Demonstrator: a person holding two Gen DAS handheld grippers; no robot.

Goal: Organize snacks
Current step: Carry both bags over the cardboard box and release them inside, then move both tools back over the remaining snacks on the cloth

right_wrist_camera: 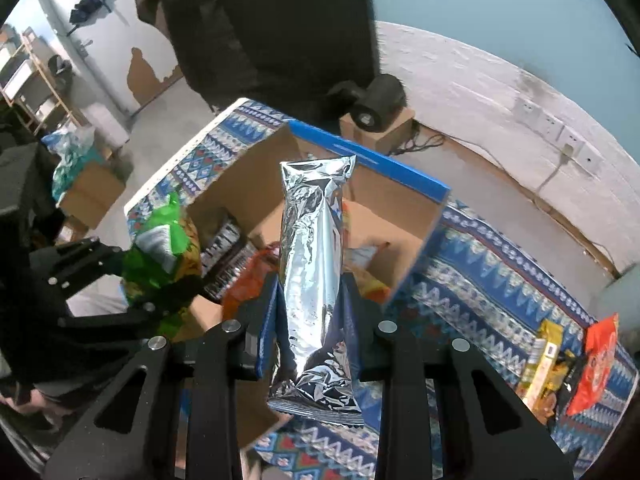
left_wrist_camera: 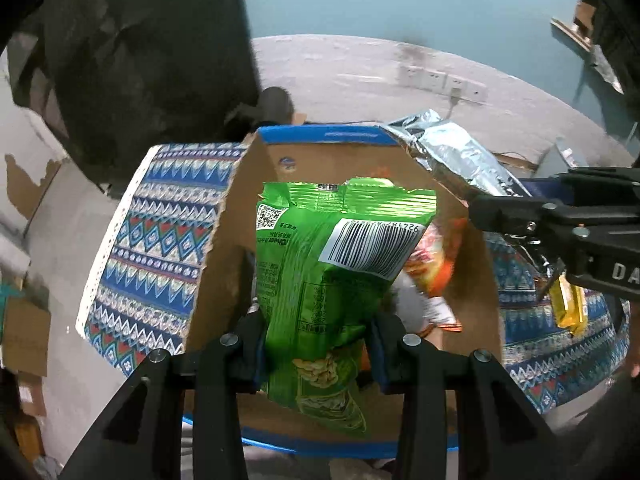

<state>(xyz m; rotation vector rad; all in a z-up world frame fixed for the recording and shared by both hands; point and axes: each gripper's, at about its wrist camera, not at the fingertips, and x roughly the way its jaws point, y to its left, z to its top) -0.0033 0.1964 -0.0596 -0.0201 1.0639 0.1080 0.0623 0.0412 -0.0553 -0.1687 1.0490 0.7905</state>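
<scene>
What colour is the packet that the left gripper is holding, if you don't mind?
Bright green packet, with a white barcode label; clearest in the left wrist view.

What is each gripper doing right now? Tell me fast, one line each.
Left gripper: closed on the green snack bag, held over the cardboard box.
Right gripper: closed on the silver foil packet, also over the box.

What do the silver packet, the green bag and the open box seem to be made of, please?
Silver packet: probably metallised foil film, mirror-bright and creased. Green bag: glossy printed plastic film, with crinkles and highlights. Box: corrugated cardboard, matte brown, with a fluted edge showing.
</scene>
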